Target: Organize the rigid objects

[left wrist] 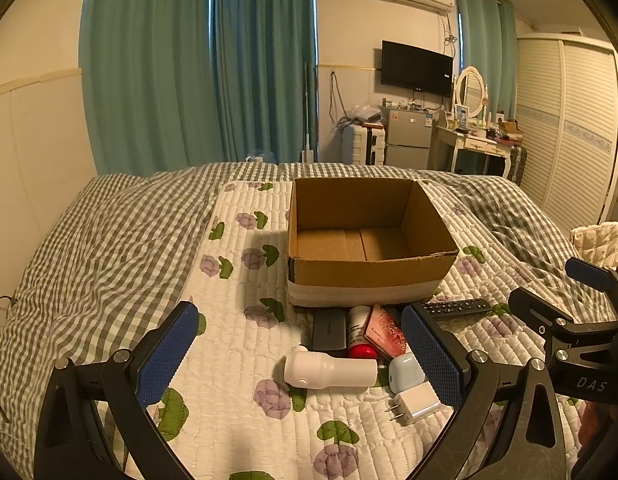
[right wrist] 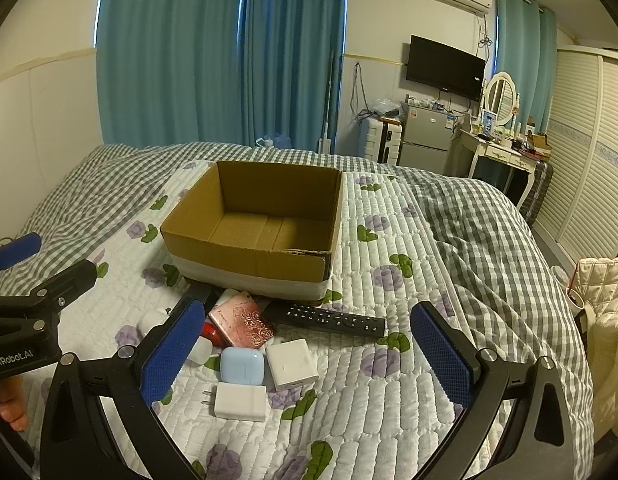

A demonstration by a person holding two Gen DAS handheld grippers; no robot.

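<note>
An open, empty cardboard box (left wrist: 369, 276) (right wrist: 249, 260) stands on a floral quilt. In front of it lie a white bottle (left wrist: 329, 370), a dark case (left wrist: 329, 332), a red-capped tube (left wrist: 359, 338), a pink case (left wrist: 385, 332) (right wrist: 243, 320), a black remote (left wrist: 457, 306) (right wrist: 329, 320), a light blue earbud case (left wrist: 405, 372) (right wrist: 241, 366), a white plug charger (left wrist: 417, 402) (right wrist: 239, 402) and a white square adapter (right wrist: 291, 364). My left gripper (left wrist: 305, 360) is open above the bottle. My right gripper (right wrist: 309, 356) is open above the adapter.
The quilt (right wrist: 389, 400) lies on a bed with a grey checked cover (left wrist: 89, 260). A cream padded jacket (right wrist: 605, 320) sits at the right bed edge. Curtains, a fridge, a dressing table and a wardrobe stand beyond the bed.
</note>
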